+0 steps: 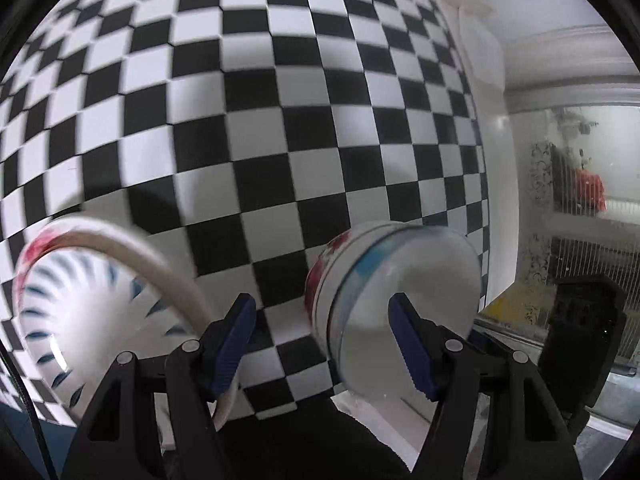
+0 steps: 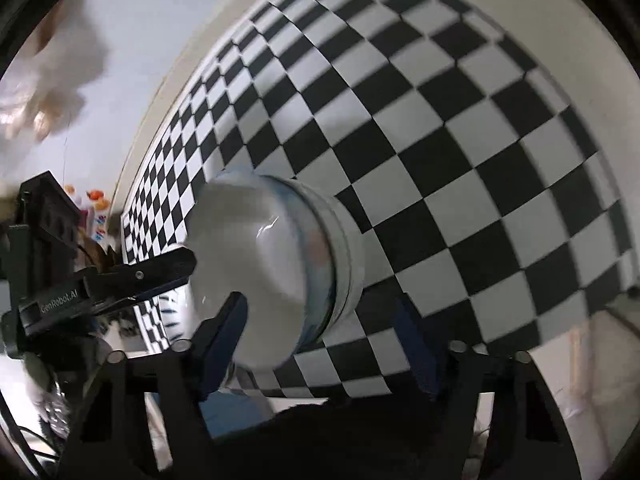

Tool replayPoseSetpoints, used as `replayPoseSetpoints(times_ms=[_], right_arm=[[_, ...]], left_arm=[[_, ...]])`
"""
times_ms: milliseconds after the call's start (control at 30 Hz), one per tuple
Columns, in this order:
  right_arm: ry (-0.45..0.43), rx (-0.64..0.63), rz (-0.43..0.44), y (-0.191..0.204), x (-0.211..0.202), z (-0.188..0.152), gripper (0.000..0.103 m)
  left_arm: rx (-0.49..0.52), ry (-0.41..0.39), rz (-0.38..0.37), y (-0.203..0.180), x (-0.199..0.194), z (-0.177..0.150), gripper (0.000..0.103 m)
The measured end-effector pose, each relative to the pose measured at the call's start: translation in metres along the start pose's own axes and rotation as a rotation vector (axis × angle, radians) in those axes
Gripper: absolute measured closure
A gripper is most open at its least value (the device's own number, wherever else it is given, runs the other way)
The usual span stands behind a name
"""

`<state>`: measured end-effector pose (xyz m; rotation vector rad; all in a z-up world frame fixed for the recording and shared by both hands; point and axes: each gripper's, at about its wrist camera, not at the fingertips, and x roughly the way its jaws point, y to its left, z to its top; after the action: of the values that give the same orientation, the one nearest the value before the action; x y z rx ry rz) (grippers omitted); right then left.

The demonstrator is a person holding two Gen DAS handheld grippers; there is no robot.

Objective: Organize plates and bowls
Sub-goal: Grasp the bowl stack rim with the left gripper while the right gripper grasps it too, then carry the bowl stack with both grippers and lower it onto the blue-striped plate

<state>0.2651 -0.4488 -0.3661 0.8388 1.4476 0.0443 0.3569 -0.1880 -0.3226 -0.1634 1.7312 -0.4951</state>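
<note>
We saw our left tool (image 1: pixel 322 334) parted over the checkered table (image 1: pixel 280 120), gripping nothing, with a stack of bowls (image 1: pixel 394 300) at its right finger and a blue-patterned plate (image 1: pixel 92 308) by its left; our right tool (image 2: pixel 324 338) gaped loose beside that stack (image 2: pixel 276 268)

Both wrist views steeply down, close over checkered cloth (image 1: pixel 280 120)
</note>
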Motion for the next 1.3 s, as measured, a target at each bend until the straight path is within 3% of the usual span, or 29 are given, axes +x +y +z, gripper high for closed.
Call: replayPoseSetpoints(times_ms=[167, 367, 433, 600, 700, 1300], right_arm=[[0.041, 0.051, 0.079, -0.014, 0.027, 0.016, 0.044], [0.075, 0.078, 0.090, -0.027, 0.045, 0.028, 0.050], [0.091, 0.085, 0.090, -0.031, 0.052, 0.031, 0.055], [0.088, 0.111, 0.138, -0.047, 0.059, 0.034, 0.057], [0.067, 0.078, 0.125, -0.049, 0.059, 0.031, 0.057], [-0.007, -0.060, 0.061, 0.004, 0.060, 0.012, 0.057]], left_arm=[[0.001, 0.086, -0.050, 0.000, 0.028, 0.014, 0.037], [0.011, 0.159, -0.086, 0.001, 0.054, 0.016, 0.037], [0.013, 0.165, -0.114, 0.001, 0.059, 0.015, 0.044], [0.014, 0.125, -0.139, 0.000, 0.062, 0.013, 0.047], [0.044, 0.085, -0.126, -0.003, 0.058, 0.010, 0.049], [0.092, -0.022, -0.081, -0.012, 0.046, -0.001, 0.052]])
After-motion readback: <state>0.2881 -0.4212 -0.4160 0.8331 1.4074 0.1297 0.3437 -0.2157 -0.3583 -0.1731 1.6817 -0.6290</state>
